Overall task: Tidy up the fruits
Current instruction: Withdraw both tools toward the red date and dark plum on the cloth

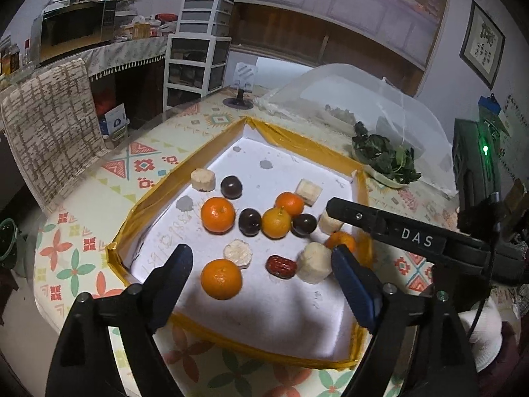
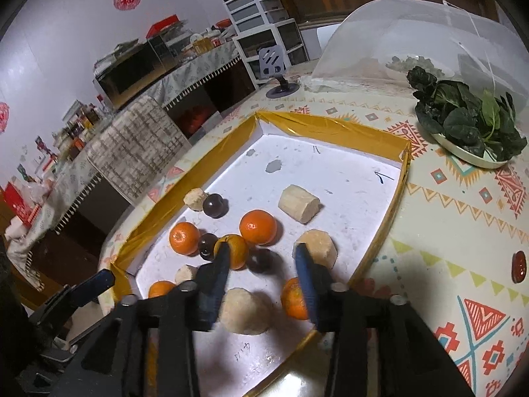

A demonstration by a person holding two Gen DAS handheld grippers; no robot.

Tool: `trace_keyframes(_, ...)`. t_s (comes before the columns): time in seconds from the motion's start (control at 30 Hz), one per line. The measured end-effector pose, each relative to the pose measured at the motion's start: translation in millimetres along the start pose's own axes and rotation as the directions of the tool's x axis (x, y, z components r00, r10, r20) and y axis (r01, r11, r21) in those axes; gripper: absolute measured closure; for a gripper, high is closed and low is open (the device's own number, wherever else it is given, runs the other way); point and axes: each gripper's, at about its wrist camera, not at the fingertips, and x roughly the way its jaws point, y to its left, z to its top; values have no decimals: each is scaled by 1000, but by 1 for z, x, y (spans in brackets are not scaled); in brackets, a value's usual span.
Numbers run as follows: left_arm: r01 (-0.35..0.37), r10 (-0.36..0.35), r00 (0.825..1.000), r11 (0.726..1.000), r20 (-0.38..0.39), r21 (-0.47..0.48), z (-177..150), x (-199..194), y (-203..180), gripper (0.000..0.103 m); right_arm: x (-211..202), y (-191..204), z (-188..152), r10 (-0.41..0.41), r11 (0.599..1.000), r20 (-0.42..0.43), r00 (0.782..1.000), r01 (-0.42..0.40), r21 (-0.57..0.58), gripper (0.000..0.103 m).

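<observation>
Left hand-held gripper (image 1: 261,264) spread wide, holding nothing, above the near end of the white tray (image 1: 284,311) with yellow-taped rim on the desk (image 1: 99,198). Between its fingers: an orange (image 1: 221,278), a red date (image 1: 281,266), a pale cut chunk (image 1: 314,267). Right hand-held gripper (image 2: 263,254) also open and empty, over a dark plum (image 2: 261,259). More oranges, plums and chunks scattered mid-tray. One date (image 2: 518,266) outside on the desk, near a plate of greens (image 2: 469,125).
</observation>
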Motion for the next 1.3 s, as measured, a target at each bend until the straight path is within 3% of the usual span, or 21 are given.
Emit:
trace_keyframes(0.23, -3, 2, 999, 999, 34, 44, 4, -17, -21, 18, -39, -11, -2, 0, 1000, 79, 997, 0, 12, 51)
trace_keyframes(0.33, -40, 36, 997, 997, 67, 69, 8, -29, -39, 3, -66, -26, -13, -38, 999, 131, 991, 35, 27, 46)
trace_keyframes(0.37, -17, 12, 998, 997, 63, 75, 9, -32, -45, 0, -71, -30, -15, -47, 999, 141, 989, 43, 32, 46)
trace_keyframes(0.4, 51, -55, 997, 996, 54, 71, 10, -34, -50, 0, -80, -39, -21, -69, 997, 155, 986, 64, 41, 46)
trace_keyframes(0.5, 190, -190, 982, 981, -2, 47, 4, -26, -63, 0, -97, -64, -31, -118, 991, 165, 979, 105, 85, 45)
trace_keyframes(0.67, 102, -95, 994, 982, -52, 157, -12, -12, -110, 0, -126, -113, -52, -181, 973, 174, 968, 150, 174, 45)
trace_keyframes(0.87, 97, -75, 993, 960, -93, 264, -32, 6, -172, 0, -164, -173, -81, -269, 938, 174, 947, 217, 272, 45)
trace_keyframes(1.03, 142, -91, 981, 938, -173, 315, -47, 37, -217, 0, -216, -233, -100, -405, 878, 169, 899, 331, 345, 45)
trace_keyframes(1.23, 179, -112, 971, 926, -212, 332, -59, 68, -250, 0, -300, -332, -117, -596, 730, 123, 793, 472, 494, 45)
trace_keyframes(1.3, 195, -116, 962, 927, -247, 322, -63, 80, -257, 0, -313, -354, -117, -617, 702, 106, 780, 485, 522, 46)
